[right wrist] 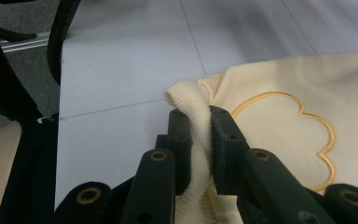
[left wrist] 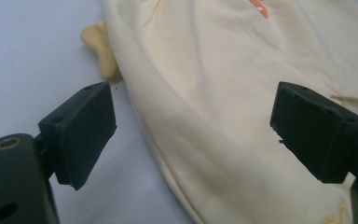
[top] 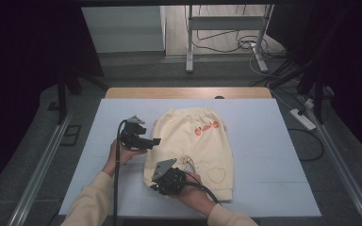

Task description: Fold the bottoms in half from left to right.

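The right gripper (top: 156,187) was clenched on the ribbed cuff (right wrist: 191,105) of the cream shorts (top: 193,141), at the garment's 7 o'clock corner close to the near edge of the white mat (top: 273,155). The left gripper (top: 156,141) hung released, jaws wide apart, over the shorts' 9 o'clock side seam. The shorts lay flat at the mat's centre, with bare mat stretching toward 3 o'clock and 12 o'clock. Beyond the mat's far edge showed a wooden table edge (top: 188,92), then grey floor (top: 169,70) with cables (top: 245,44) at 1 o'clock.
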A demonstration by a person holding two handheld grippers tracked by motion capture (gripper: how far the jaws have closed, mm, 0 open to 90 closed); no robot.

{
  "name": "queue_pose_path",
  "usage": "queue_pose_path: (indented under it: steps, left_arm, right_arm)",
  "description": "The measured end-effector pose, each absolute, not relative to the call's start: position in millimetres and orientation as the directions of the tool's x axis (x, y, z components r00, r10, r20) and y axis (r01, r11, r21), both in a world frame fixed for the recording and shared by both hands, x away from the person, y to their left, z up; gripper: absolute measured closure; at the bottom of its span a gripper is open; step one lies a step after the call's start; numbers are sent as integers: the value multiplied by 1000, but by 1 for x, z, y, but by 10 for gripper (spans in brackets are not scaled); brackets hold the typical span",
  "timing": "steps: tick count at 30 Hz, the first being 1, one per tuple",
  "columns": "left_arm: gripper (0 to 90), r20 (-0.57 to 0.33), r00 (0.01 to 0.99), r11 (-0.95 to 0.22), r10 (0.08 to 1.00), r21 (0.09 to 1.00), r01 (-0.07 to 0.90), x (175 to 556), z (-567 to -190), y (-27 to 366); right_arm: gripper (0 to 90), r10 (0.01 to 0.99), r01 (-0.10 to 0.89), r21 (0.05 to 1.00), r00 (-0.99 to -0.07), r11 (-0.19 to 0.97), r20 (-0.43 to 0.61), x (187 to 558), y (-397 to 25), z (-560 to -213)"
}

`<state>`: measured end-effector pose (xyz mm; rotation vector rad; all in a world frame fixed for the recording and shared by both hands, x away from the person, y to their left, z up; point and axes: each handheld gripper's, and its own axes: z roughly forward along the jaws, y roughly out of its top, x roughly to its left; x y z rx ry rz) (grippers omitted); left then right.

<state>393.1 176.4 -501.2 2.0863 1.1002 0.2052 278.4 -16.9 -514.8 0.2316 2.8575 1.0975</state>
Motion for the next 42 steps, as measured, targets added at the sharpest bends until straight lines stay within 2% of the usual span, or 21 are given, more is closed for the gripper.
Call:
queue_pose_path:
  steps: [20, 42]
  left_arm:
    - [178, -204, 596, -335, 776, 668, 665, 426, -510, 178]
    - [172, -202, 576, -328, 792, 655, 681, 452, -522, 169]
  right_arm:
    - [790, 164, 108, 667, -986, 737, -21, 277, -17, -516]
    - [790, 166, 113, 663, -986, 740, -17, 277, -16, -518]
